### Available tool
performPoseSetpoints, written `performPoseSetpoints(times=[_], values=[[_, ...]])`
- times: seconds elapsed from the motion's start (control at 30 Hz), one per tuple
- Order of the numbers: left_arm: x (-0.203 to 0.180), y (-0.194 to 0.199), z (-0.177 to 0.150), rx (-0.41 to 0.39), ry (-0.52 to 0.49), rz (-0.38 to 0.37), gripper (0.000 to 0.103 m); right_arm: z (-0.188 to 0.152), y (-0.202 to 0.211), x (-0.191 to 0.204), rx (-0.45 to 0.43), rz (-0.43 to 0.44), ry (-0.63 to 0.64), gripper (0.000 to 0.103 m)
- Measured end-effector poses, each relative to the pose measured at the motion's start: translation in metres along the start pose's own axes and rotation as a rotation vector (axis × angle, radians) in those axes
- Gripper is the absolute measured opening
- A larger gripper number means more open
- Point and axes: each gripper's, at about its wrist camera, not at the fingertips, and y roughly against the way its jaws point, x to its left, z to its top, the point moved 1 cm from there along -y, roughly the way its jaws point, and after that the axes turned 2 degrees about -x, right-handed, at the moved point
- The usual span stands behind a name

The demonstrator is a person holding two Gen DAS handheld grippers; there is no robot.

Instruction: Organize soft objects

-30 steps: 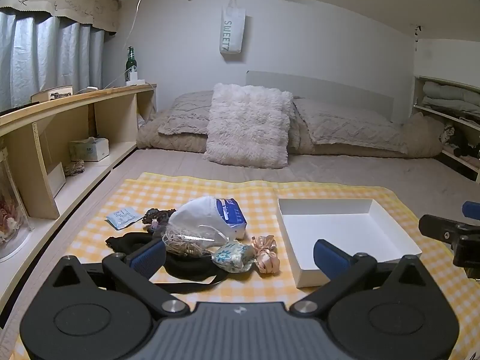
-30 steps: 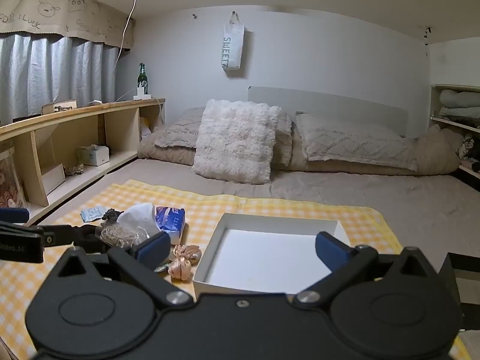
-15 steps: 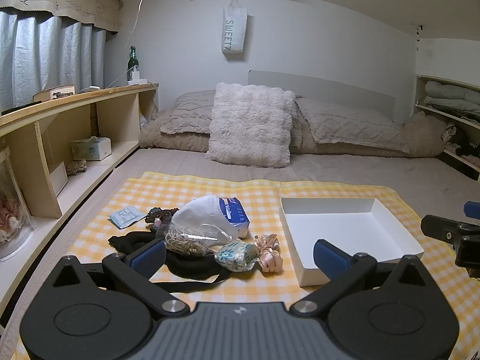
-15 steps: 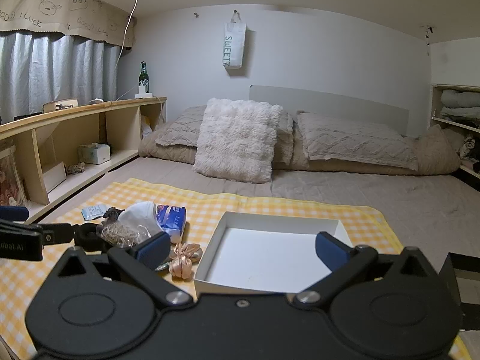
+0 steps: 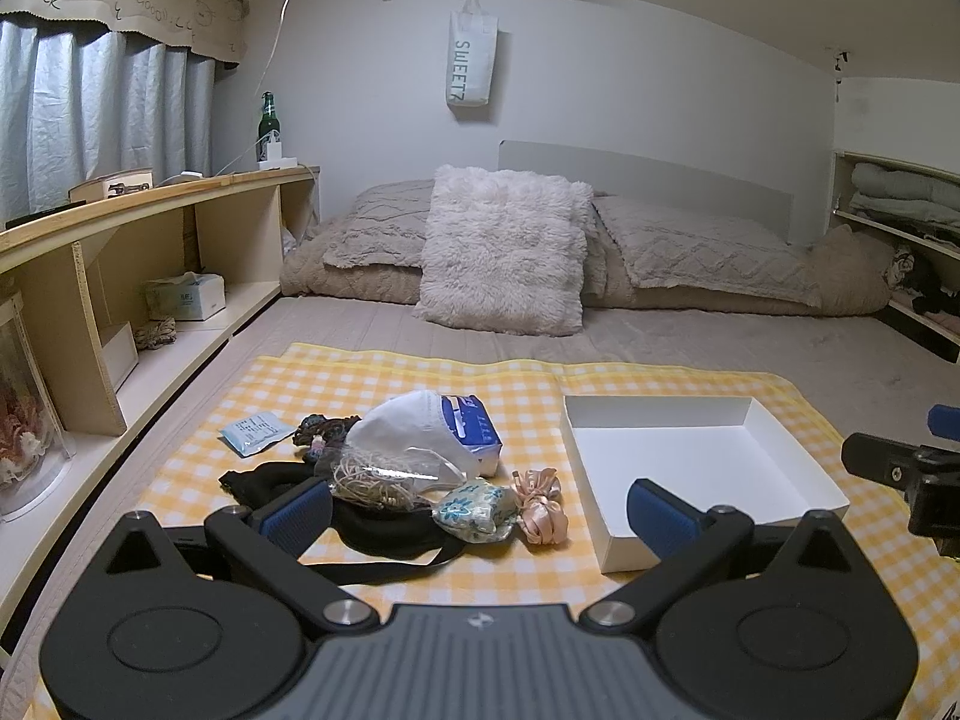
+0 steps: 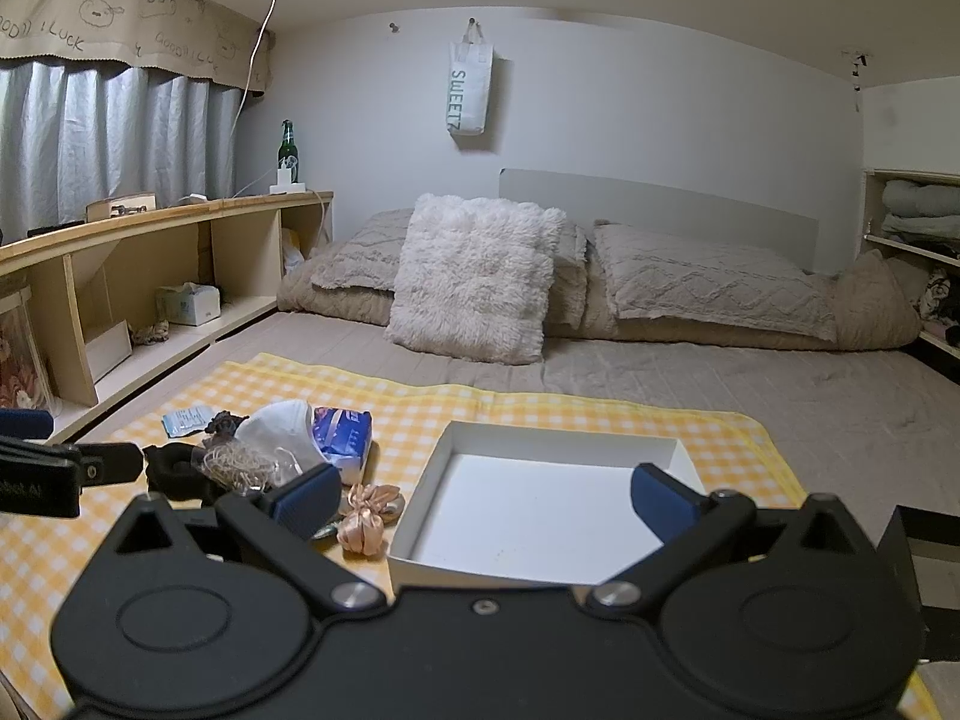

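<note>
A pile of soft items lies on the yellow checked cloth (image 5: 384,378): a white face mask (image 5: 402,429), a blue tissue pack (image 5: 474,429), a bag of rubber bands (image 5: 372,477), a black eye mask (image 5: 384,531), a floral scrunchie (image 5: 474,510), a pink satin scrunchie (image 5: 543,504) and a small blue packet (image 5: 252,432). An empty white box (image 5: 690,468) sits to their right; it also shows in the right wrist view (image 6: 540,498). My left gripper (image 5: 477,513) is open above the pile's near edge. My right gripper (image 6: 480,495) is open above the box's near edge.
The cloth lies on a grey bed with a fluffy pillow (image 5: 504,252) and beige pillows behind. A wooden shelf unit (image 5: 120,276) runs along the left, with a tissue box and a green bottle (image 5: 268,126). Another shelf (image 5: 900,222) with folded cloth stands at the right.
Both grippers have risen and drawn back slightly, so the pile and the box sit a little lower and farther in view. Nothing on the cloth has moved.
</note>
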Motion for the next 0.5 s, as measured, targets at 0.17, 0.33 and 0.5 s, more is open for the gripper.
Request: performPoseSetpoints(times=[0.17, 0.33, 0.5], values=[[-0.0017, 0.0001, 0.0009, 0.001, 0.0, 0.0, 0.103, -0.001, 0.0, 0.0002, 0.001, -0.001, 0.001, 0.103], [-0.0002, 0.0002, -0.0001, 0.001, -0.001, 0.0, 0.103, -0.0005, -0.0002, 0.0002, 0.002, -0.001, 0.001, 0.103], [-0.001, 0.0003, 0.0004, 0.001, -0.001, 0.001, 0.103, -0.0009, -0.0005, 0.0002, 0.003, -0.002, 0.001, 0.103]])
